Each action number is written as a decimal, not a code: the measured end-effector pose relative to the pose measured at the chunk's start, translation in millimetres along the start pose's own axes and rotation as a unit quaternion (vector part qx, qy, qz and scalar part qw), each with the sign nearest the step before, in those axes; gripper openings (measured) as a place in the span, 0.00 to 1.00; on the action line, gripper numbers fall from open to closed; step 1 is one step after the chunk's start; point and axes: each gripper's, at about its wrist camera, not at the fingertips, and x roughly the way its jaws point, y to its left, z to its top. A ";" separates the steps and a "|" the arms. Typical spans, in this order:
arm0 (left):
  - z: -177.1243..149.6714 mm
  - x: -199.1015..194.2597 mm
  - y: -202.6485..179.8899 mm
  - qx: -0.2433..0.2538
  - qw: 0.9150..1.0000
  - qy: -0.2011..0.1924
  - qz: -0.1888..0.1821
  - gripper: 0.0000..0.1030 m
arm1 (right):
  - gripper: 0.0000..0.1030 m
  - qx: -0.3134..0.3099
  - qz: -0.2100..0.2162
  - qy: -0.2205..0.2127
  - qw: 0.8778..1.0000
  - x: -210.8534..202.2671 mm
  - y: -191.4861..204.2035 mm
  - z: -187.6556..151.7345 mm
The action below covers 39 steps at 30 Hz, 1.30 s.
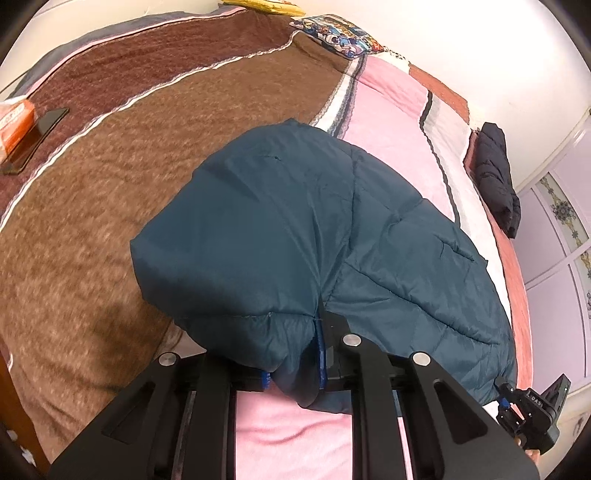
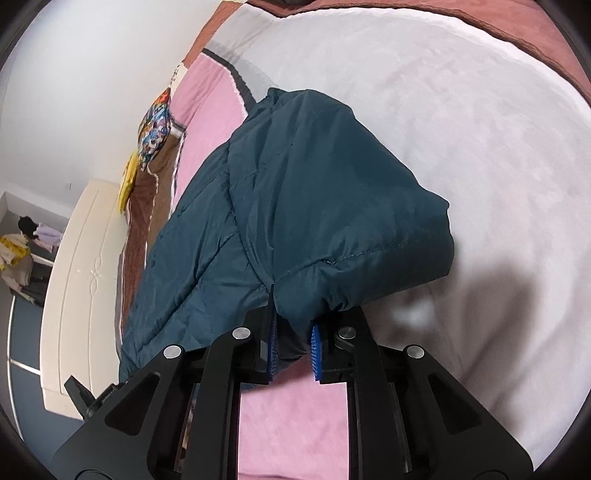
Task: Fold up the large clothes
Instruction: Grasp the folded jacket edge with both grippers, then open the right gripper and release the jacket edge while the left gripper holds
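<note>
Black gripper frame fills the bottom of both wrist views, angular struts with silver pivot pins. Left gripper [image 1: 293, 373]: blue ribbed pads clamped on a bunched fold of the teal jacket [image 1: 295, 229], cloth squeezed between the jaws and bulging out below them. Right gripper [image 2: 293, 350]: same story, blue ridged pads [image 2: 317, 352] pinching a wad of the same jacket [image 2: 295, 192], fabric pressed between both faces.

Jacket is quilted, smooth slightly shiny shell, stitched seam lines running across puffy panels. It drapes from both grips as one rounded mound, the far part lying on the bed, the near hem lifted at the jaws. In the left view the right gripper [image 1: 508, 400] shows at the jacket's lower right corner, holding the hem there.

Bed cover under it is patchwork fleece: pink panel [image 1: 388, 122] directly below the grippers, fuzzy brown panels [image 1: 129, 184] with pale scalloped trim on one side, a big off-white plush area [image 2: 461, 129] on the other.

Farther out: black puffy garment [image 1: 496, 173] at the bed's edge, cartoon-print pillow [image 1: 340, 33] at the head, dark phone [image 1: 37, 136] beside an orange packet [image 1: 14, 122] on the brown panel. Cream panelled footboard [image 2: 81, 288] in the right view.
</note>
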 end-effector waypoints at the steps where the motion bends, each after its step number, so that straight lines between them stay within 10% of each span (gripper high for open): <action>1: -3.7 -2.2 3.4 0.000 1.000 0.001 0.000 0.17 | 0.15 -0.004 -0.001 0.002 1.000 -4.8 -1.7 -7.6; 22: -82.4 -15.1 46.2 -0.042 0.998 0.044 0.020 0.22 | 0.18 -0.025 -0.019 0.027 0.999 -17.8 -45.2 -72.2; 39: -97.4 -9.2 31.0 -0.028 0.993 -0.015 0.112 0.48 | 0.26 -0.159 -0.059 -0.011 0.985 -7.8 -41.9 -94.4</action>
